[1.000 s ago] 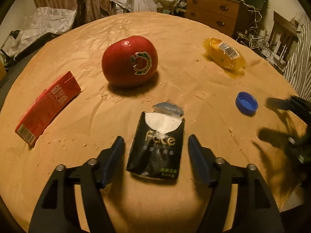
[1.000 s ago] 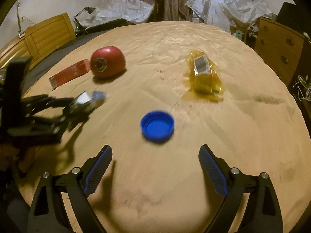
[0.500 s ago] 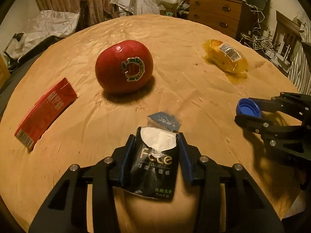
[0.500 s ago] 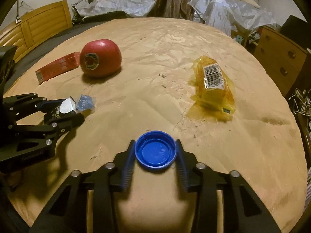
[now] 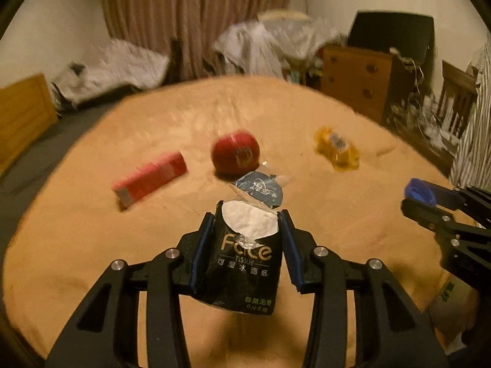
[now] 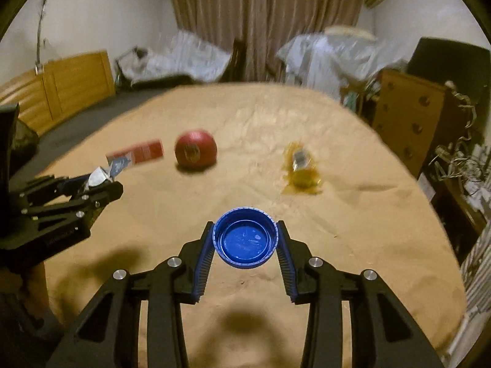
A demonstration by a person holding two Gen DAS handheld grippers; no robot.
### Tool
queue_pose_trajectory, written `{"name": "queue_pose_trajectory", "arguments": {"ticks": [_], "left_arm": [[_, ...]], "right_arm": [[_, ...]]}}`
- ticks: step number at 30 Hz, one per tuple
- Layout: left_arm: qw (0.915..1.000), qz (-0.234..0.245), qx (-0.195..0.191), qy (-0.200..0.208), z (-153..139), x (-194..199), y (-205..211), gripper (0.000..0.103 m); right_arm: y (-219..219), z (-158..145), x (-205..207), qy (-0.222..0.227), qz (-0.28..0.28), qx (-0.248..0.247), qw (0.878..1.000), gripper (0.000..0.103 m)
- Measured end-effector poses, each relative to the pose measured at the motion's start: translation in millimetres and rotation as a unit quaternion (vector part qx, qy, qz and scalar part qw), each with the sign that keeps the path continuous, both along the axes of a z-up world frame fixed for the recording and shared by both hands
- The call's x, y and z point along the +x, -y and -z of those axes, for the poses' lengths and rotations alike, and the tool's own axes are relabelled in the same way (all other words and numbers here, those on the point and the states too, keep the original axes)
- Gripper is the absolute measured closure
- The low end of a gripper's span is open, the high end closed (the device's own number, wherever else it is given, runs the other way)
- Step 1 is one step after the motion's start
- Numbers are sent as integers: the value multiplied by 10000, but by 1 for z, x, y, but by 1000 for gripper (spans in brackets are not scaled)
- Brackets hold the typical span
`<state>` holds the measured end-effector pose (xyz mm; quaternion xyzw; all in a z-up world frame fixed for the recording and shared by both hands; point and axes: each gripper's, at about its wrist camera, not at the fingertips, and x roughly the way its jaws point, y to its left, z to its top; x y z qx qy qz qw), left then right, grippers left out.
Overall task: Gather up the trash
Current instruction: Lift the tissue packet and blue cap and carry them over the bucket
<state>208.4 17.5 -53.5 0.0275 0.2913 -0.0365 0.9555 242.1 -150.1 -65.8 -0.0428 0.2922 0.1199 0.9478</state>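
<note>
My left gripper [image 5: 247, 224] is shut on a black tissue pack [image 5: 244, 263] with its torn flap open, held up off the round table [image 5: 92, 208]. My right gripper [image 6: 245, 233] is shut on a blue bottle cap [image 6: 245, 242], also lifted above the table. Each gripper shows in the other's view: the right one with the cap [image 5: 419, 191] at the right edge, the left one with the pack [image 6: 98, 178] at the left edge. A red carton [image 5: 150, 178], a red apple [image 5: 235, 152] and a yellow wrapper [image 5: 337, 150] lie on the table beyond.
A wooden dresser [image 5: 356, 79] and a chair [image 5: 454, 92] stand to the right of the table. Plastic-covered furniture [image 5: 270, 46] and a curtain [image 5: 196, 18] fill the back. A wooden headboard [image 6: 61, 86] stands at the left. A striped sleeve [image 5: 475, 128] shows at the right edge.
Both grippers closed, the left on the tissue pack and the right on the blue cap, then lifted them off the table and drew back; the views now show more of the room.
</note>
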Motion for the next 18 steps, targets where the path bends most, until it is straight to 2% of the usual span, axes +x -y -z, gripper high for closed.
{"name": "queue_pose_trajectory", "arguments": {"ticks": [3,8,13,18], "left_arm": [[9988,-102,0,484,-17,-31,5,61],[9968,-200,-87,772,-29,-59,14,61],[9939,-300,-119,1050,-34,-84,20,61],[9934,-276,-122,1108,-35,-97,27,61]], "right_arm": [[1,-22,-37,465,120,115,9988,62],[3,-40,-86,945,311,197,9948,62],[10,-45,-120,1121,436,354,9921,62],[14,-47,-141,1148,442,396,9916,62]]}}
